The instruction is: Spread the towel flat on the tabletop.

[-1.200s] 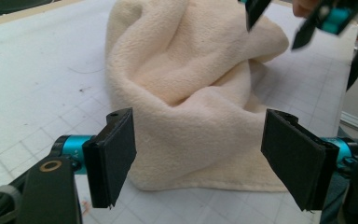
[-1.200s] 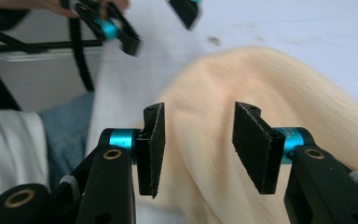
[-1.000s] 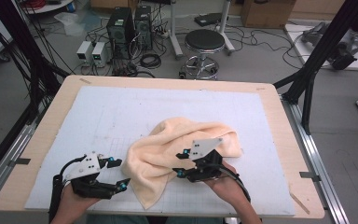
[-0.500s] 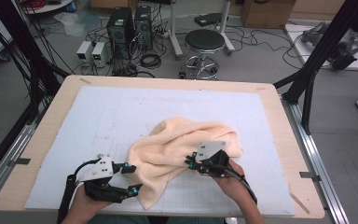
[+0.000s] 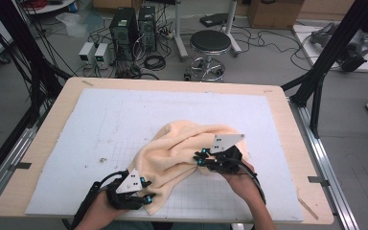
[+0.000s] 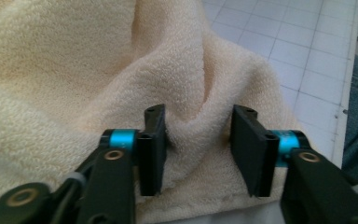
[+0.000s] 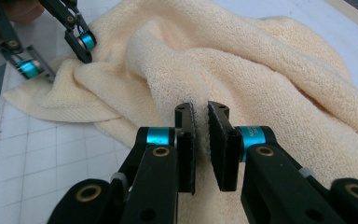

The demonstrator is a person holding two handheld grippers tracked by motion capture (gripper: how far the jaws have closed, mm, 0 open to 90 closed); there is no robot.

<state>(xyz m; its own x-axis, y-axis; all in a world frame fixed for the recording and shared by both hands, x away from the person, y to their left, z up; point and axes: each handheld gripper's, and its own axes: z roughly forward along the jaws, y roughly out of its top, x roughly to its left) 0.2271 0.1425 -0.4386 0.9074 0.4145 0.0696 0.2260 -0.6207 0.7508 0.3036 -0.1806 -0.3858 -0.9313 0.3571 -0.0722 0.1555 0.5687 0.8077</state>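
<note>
So, quick rundown of what's on the table right now:

towel: cream terry towel (image 5: 182, 148), bunched up in thick folds on the near-middle part of the white gridded mat (image 5: 124, 115), one corner trailing toward the person's edge of the table

towel up close: in the left gripper view the towel (image 6: 74, 70) has a raised fold with a stitched hem along the bottom; in the right gripper view the towel (image 7: 270, 70) piles up in soft ridges

right gripper: right gripper (image 5: 203, 158) sits at the right side of the pile; in its own view the right gripper (image 7: 201, 140) has its jaws pressed nearly together with a thin ridge of towel pinched between the pads, so it's gripping cloth

left gripper: left gripper (image 5: 146, 189) is at the towel's near-left corner; in its own view the left gripper (image 6: 198, 144) has jaws on either side of a fold, they've just been closing in, the left pad looks to be against the cloth, but the right pad seems a bit clear of it, so not a real pinch yet

left gripper, far off: the left gripper (image 7: 58, 51) is also visible beyond the towel edge in the right gripper view

table: wooden table (image 5: 297, 143) under the mat

background: black stool (image 5: 211, 43) and computer towers (image 5: 132, 28) on the floor beyond the table
</note>
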